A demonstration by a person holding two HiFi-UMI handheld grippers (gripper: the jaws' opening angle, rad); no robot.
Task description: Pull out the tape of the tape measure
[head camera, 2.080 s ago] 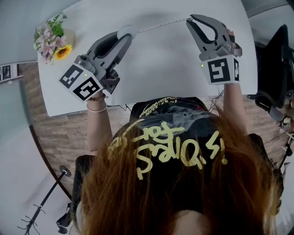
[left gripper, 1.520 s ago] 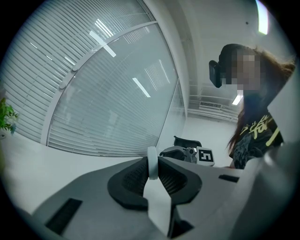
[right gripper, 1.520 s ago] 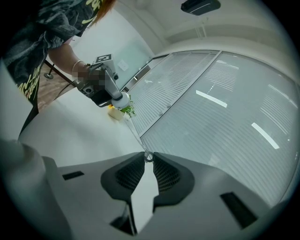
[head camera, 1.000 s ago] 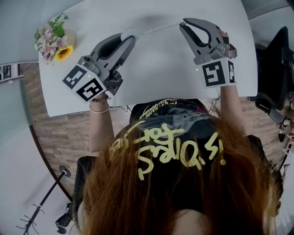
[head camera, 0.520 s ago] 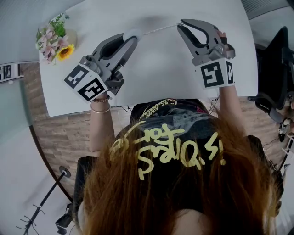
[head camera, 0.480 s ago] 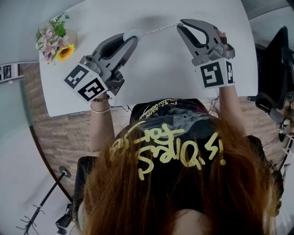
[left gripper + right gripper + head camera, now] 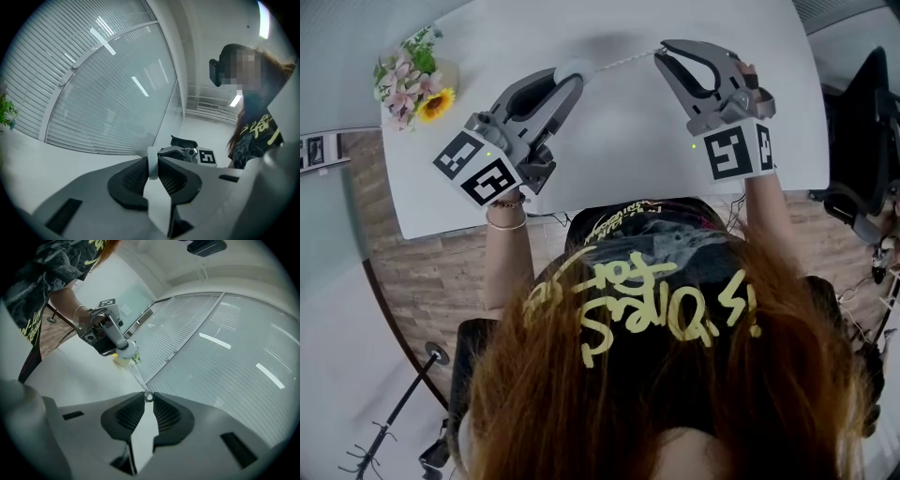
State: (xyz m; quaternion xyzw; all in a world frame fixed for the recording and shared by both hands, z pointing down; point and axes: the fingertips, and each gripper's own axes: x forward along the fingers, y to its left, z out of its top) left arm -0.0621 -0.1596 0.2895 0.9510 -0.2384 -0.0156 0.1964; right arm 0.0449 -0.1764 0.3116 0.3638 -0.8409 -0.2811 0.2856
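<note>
The tape (image 7: 623, 61) is out in a thin pale line, stretched taut between the two tongs over the far part of the white counter (image 7: 628, 150). Its round white case (image 7: 573, 69) is at the left end, pinched edge-on between the tips of the left tongs (image 7: 567, 80). In the left gripper view the case stands upright as a narrow white disc with a ribbed pad pressed against each flat face.

At the other end, the right tongs (image 7: 661, 52) are pressed nearly together on the small ring (image 7: 148, 397) at the tape's tip. The right gripper view shows that ring caught right at the tips, with the tape running from it to the case. Both tongs are held off the counter, tips turned toward each other.

Well apart to the left, near the counter's far left corner, stands a small pale vase (image 7: 445, 73). It holds a bunch of flowers (image 7: 405, 80): pink blooms, one yellow bloom with a dark centre, and green leaves. Nothing else lies on the counter.

Past the counter's right edge is a dark chair (image 7: 862, 122).
</note>
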